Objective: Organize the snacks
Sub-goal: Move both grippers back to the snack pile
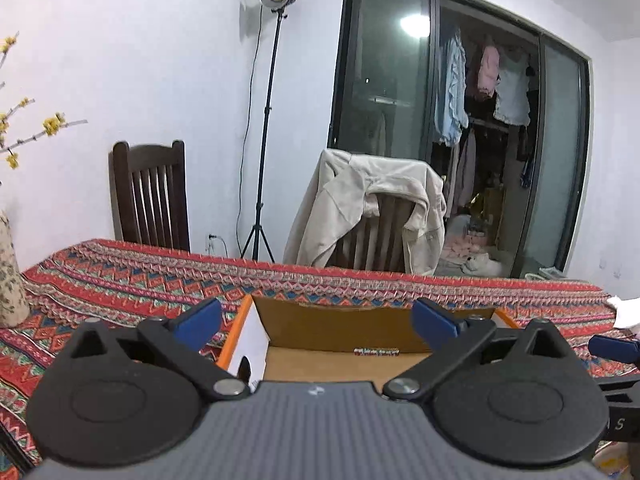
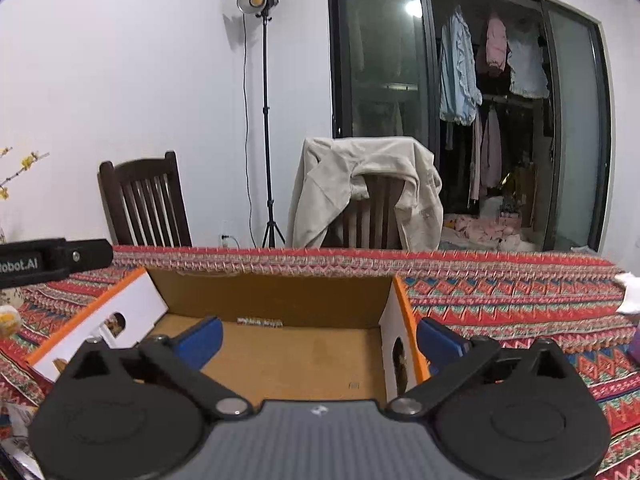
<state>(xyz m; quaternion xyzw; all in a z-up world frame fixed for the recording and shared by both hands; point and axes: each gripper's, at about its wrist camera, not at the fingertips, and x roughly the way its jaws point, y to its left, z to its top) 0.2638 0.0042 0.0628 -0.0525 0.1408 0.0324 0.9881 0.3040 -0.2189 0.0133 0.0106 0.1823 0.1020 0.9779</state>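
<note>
Both grippers hung over the open cardboard box (image 2: pixel 280 356) on the patterned tablecloth (image 2: pixel 520 300), pointing slightly down into it. The left gripper (image 1: pixel 316 320) had its blue pads spread wide with nothing between them; the right gripper (image 2: pixel 320 338) stood just as wide, straddling the box's right wall — one pad inside, one outside — yet pressing on nothing. The box lay directly ahead of both, its long axis running side to side, its interior bare brown board. No snack sat in it; something yellowish at the right view's left edge was too blurred to name. The box was stiff corrugated board, orange-edged, with white flaps folded outward.
</note>
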